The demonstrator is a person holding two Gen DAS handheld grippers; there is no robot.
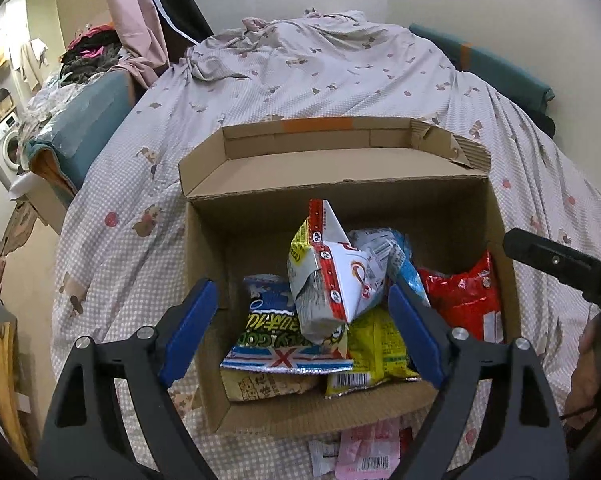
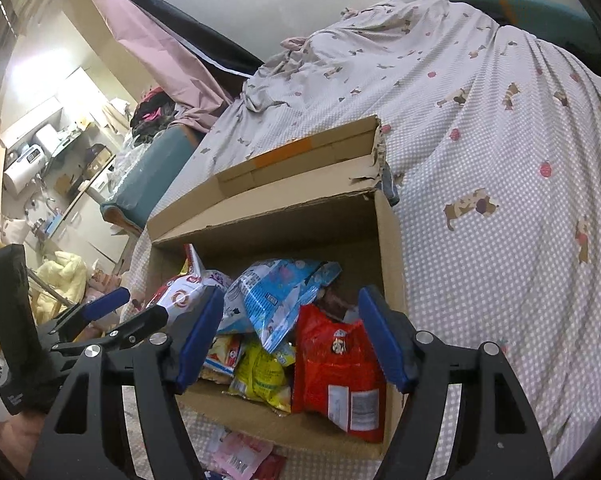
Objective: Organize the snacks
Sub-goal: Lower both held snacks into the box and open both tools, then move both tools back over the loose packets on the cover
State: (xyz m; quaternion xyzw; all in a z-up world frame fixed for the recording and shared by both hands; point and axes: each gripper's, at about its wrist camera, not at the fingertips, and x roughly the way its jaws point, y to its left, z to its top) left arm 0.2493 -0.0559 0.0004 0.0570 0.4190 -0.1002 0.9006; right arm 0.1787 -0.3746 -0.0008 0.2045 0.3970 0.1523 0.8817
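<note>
An open cardboard box (image 1: 332,184) sits on the bed with several snack bags inside. A white-and-red bag (image 1: 336,276) stands upright in the middle, over a flag-print bag (image 1: 284,356) and a yellow bag (image 1: 376,354). A red bag (image 1: 464,300) leans at the right wall. My left gripper (image 1: 300,332) hangs open above the box's near side, its blue pads well clear of the white-and-red bag. In the right wrist view my right gripper (image 2: 292,340) is open over the red bag (image 2: 336,368) and a blue bag (image 2: 280,296), touching neither.
A pink packet (image 1: 368,452) lies on the dotted bedsheet (image 1: 300,80) just in front of the box. The box's far flap (image 2: 300,160) stands up, torn at one corner. A teal cushion (image 1: 84,128) and a clothes pile sit to the left. A hand (image 1: 592,364) holds the right tool.
</note>
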